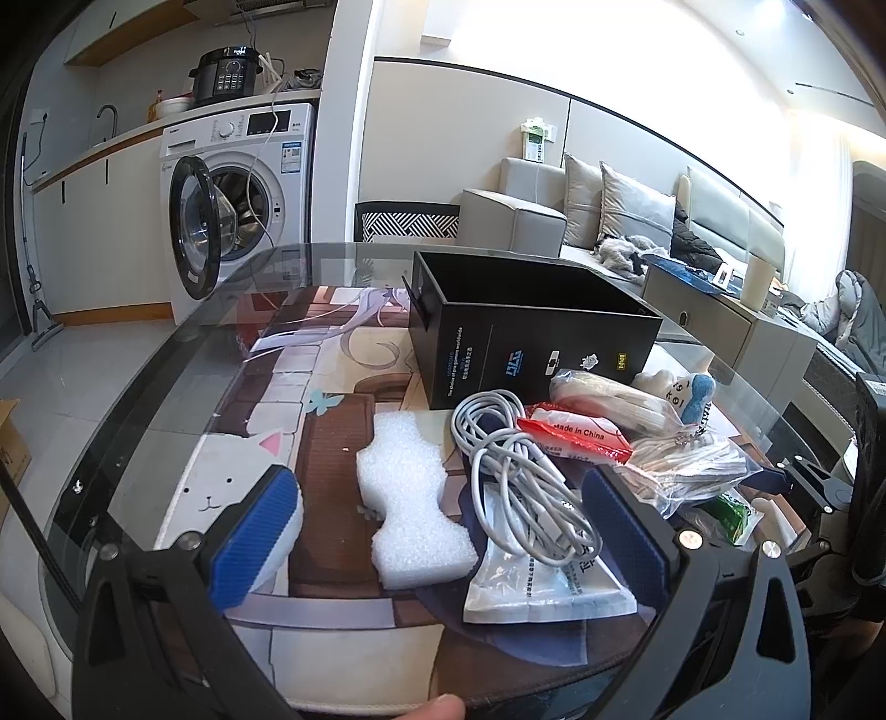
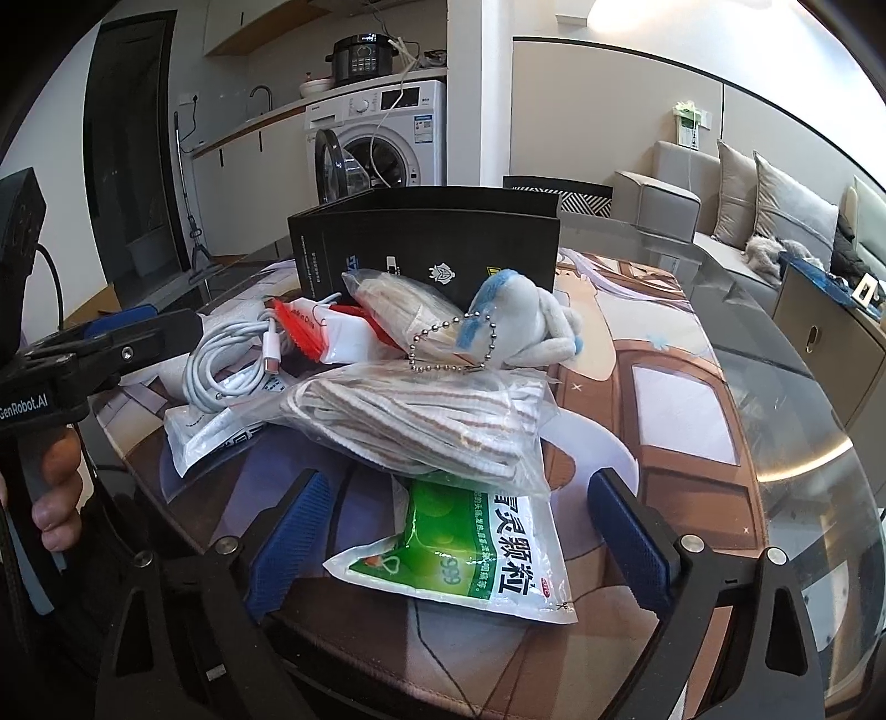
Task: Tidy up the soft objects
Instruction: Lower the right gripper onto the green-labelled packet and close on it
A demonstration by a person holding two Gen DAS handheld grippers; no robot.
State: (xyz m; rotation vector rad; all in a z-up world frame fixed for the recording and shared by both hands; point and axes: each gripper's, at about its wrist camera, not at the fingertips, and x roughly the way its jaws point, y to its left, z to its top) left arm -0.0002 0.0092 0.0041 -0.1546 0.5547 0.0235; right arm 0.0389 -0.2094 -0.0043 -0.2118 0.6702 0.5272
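The right gripper (image 2: 459, 540) stands wide open over a green sachet (image 2: 476, 548). A bagged cord (image 2: 421, 415) overlaps the sachet; a plush (image 2: 526, 321) lies before the black box (image 2: 426, 243).

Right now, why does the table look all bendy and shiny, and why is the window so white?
Left wrist view: the fisheye lens curves the glass table edge, and the window is overexposed to plain white. Right wrist view: same bending; daylight glares off the table's right rim and off the green packet between the blue fingers.
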